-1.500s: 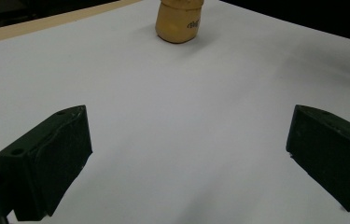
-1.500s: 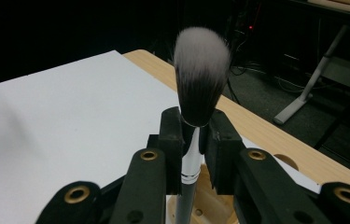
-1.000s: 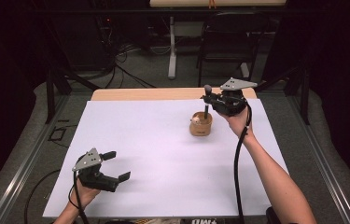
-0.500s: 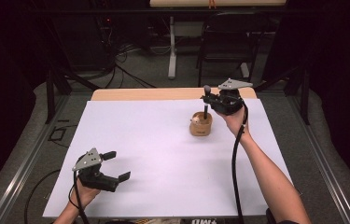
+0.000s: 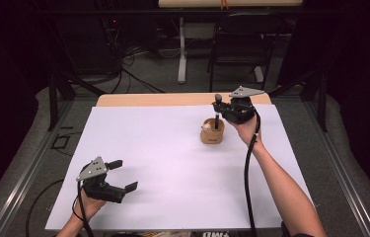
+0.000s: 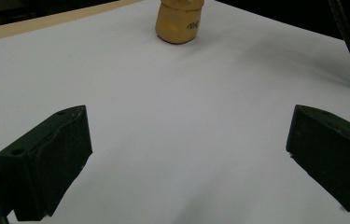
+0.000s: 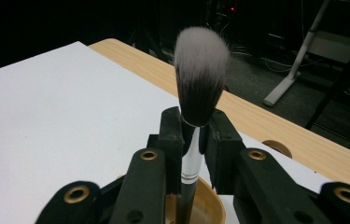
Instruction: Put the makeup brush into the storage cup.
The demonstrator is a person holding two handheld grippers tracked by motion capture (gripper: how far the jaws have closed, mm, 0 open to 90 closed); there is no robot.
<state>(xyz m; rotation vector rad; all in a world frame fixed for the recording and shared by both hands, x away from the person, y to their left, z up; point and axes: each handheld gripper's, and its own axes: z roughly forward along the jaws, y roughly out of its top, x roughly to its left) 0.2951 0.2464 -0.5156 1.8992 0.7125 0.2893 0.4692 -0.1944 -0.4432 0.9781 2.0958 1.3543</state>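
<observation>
One brush (image 7: 199,88) is held upright in the right gripper (image 7: 195,135), whose jaws are clamped on the silver collar just below the soft grey-tipped bristles. The dark handle runs down between the jaws into a small wooden cup (image 5: 212,132), seen from the high view at the far right part of the white sheet (image 5: 172,163) that covers the table (image 5: 148,99).

The brush is judged light and stiff along its handle, with the smooth metal collar likely to slip if pinched loosely; the bristles are soft and would be bent or splayed if gripped, so the collar or handle is the better place to be taken hold of. The cup is judged light too and could be tipped by a sideways push from the handle.

The left gripper (image 5: 118,175) is kept well apart at the near left, its jaws spread wide with nothing between them.
</observation>
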